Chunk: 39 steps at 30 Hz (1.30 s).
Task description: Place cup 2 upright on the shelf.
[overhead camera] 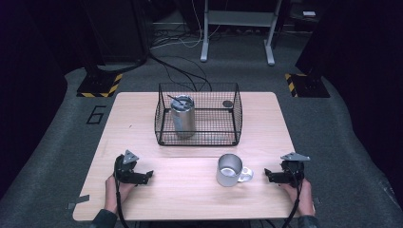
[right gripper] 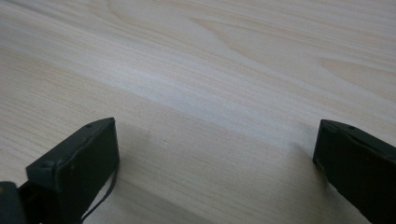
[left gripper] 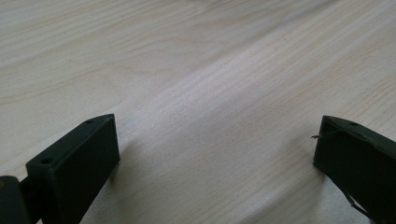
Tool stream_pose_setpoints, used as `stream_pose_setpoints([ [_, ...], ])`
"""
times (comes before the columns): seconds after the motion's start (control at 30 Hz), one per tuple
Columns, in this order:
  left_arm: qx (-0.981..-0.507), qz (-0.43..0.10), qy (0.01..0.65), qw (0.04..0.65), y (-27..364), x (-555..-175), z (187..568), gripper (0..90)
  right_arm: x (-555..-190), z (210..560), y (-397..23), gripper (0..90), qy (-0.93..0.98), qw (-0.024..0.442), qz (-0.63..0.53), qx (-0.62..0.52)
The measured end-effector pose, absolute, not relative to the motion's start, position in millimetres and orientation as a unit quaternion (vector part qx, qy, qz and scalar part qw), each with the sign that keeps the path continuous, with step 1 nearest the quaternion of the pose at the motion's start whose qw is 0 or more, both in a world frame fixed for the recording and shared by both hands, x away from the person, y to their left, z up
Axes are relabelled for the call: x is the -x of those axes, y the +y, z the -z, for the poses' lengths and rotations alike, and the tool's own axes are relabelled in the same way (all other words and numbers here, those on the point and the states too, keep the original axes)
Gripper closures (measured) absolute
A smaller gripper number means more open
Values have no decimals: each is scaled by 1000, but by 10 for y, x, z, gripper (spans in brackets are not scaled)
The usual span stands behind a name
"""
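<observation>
Numeral "6" marked on grey floor (overhead camera: 52, 123) left of table (overhead camera: 142, 102), no other legible txt

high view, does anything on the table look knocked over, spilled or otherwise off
Nothing stands out. The steel tumbler stands upright inside the wire basket, the metal mug sits upright on the table, and no spill shows. Both tools, left and right, rest open on the wood.

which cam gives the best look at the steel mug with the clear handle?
The high view. The steel mug with the clear handle stands whole on the wooden table, in front of the black wire basket, nearest the right tongs. The left and right gripper views look along open jaws at bare wood grain, so they add nothing on the mug.
</observation>
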<state>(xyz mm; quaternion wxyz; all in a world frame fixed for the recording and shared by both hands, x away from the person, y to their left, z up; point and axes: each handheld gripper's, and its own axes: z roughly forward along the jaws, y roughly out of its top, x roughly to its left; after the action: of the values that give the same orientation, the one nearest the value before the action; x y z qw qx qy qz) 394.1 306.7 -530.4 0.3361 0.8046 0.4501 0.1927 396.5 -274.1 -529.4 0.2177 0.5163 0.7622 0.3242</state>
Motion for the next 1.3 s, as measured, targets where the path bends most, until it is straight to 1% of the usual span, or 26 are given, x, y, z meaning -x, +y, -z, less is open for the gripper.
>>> stream_pose_setpoints([
  [0.17, -798, -200, 456, 339, 3050, -3931, 5316, 0, -3938, 5279, -2730, 0, 763, 223, -317, -517],
  [0.33, -799, -201, 457, 335, 3047, -3932, 5311, 0, -3884, 5216, -2729, 0, 762, 196, -348, -510],
  [0.53, -799, -200, 459, 334, 3043, -3931, 5309, 0, -3807, 5050, -2652, 2, 768, 181, -379, -483],
  [0.8, -798, -200, 459, 335, 3042, -3932, 5310, 1, -3689, 4791, -2489, 3, 783, 164, -407, -441],
  [1.07, -798, -200, 460, 335, 3042, -3932, 5310, 1, -3615, 4560, -2216, 0, 804, 147, -424, -390],
  [1.3, -797, -200, 461, 335, 3040, -3931, 5310, 1, -3618, 4439, -1981, 0, 823, 131, -430, -348],
])
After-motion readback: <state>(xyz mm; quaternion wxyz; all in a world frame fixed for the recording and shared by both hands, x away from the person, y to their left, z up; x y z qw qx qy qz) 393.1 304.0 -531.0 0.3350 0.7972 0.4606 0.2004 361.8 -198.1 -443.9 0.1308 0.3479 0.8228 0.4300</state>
